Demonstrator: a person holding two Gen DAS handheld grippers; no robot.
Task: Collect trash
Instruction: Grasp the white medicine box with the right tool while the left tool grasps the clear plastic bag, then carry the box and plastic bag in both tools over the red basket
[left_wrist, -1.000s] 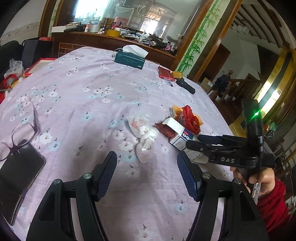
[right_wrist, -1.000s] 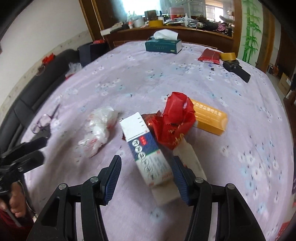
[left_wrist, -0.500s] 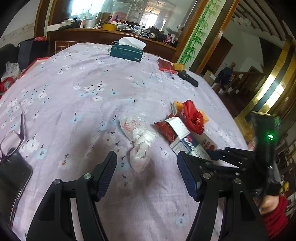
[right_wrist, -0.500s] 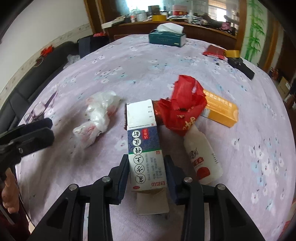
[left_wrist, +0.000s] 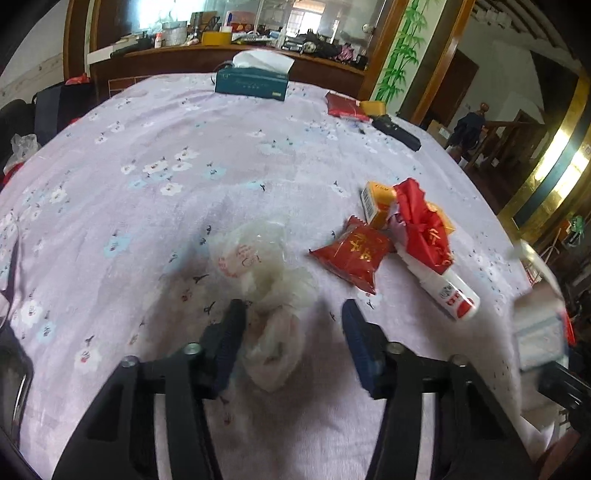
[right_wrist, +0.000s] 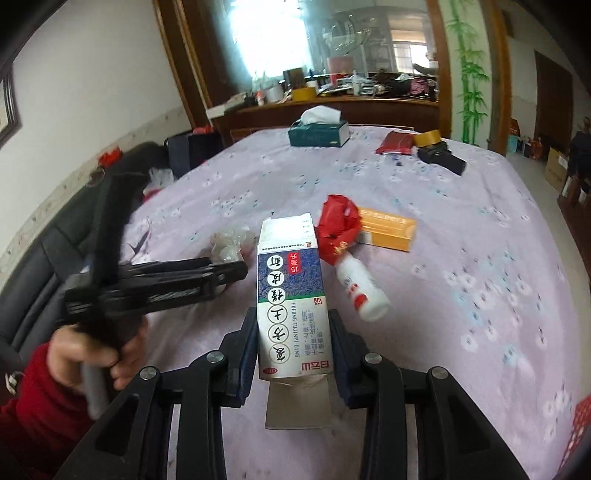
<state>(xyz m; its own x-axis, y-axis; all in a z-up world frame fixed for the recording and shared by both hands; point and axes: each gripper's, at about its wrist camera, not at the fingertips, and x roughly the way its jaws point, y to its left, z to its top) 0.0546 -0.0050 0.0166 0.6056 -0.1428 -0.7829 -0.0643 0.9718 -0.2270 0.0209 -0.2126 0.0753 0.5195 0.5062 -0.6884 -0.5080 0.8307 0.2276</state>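
A crumpled clear plastic bag (left_wrist: 273, 295) lies on the lilac flowered tablecloth (left_wrist: 166, 206), between the fingers of my left gripper (left_wrist: 293, 332). Its jaws are closing; the left pad touches the bag and the right pad still stands off it. My right gripper (right_wrist: 293, 332) is shut on a blue-and-white medicine box (right_wrist: 290, 295) and holds it above the table. That box shows blurred at the right edge of the left wrist view (left_wrist: 539, 332). A red wrapper (left_wrist: 354, 254), a crumpled red bag (left_wrist: 421, 221), a white bottle (left_wrist: 450, 291) and an orange box (left_wrist: 376, 199) lie together.
A green tissue box (left_wrist: 251, 83) stands at the table's far end, with a red packet (right_wrist: 395, 142), a tape roll (right_wrist: 426, 137) and a black device (right_wrist: 443, 158) to its right. A cluttered sideboard (right_wrist: 332, 103) is behind. A black sofa (right_wrist: 44, 243) runs along the left.
My left gripper came forward and down around the plastic bag and its jaws narrowed. My right gripper shut on the medicine box and lifted it off the table, uncovering the red wrapper.
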